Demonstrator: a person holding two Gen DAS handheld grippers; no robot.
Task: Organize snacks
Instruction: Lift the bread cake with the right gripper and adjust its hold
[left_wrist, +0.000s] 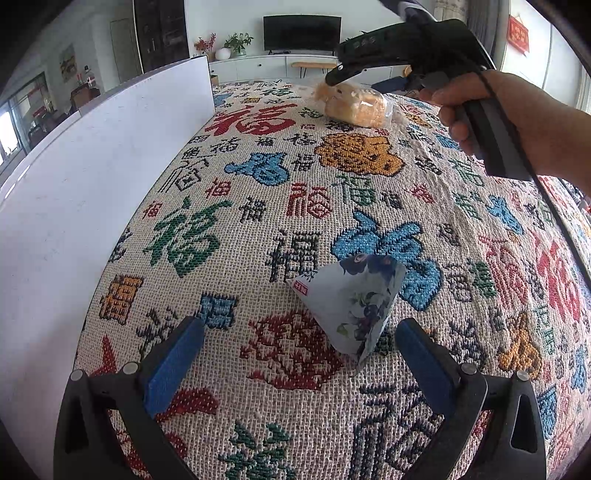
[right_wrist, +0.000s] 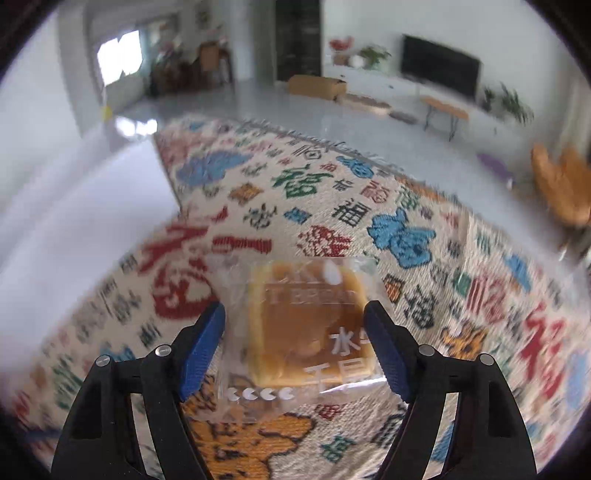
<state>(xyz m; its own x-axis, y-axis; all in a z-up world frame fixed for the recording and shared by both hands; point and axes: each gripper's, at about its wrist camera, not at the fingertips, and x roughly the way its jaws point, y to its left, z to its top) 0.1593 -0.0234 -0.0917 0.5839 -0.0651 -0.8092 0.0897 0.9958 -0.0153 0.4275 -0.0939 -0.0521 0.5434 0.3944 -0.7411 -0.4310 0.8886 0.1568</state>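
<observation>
A bread loaf in a clear wrapper lies on the patterned cloth. My right gripper is open and straddles it, its blue pads close beside the wrapper's two sides. In the left wrist view the same bread sits at the far end of the cloth, with the right gripper down over it, held by a person's hand. A pale blue snack packet stands tilted on the cloth between the fingers of my left gripper. This gripper is open and the packet is nearer its right finger, untouched.
A white board runs along the left side of the cloth-covered table. Beyond the table's far edge are a shiny floor, a cardboard box, a small bench and a TV on a low cabinet.
</observation>
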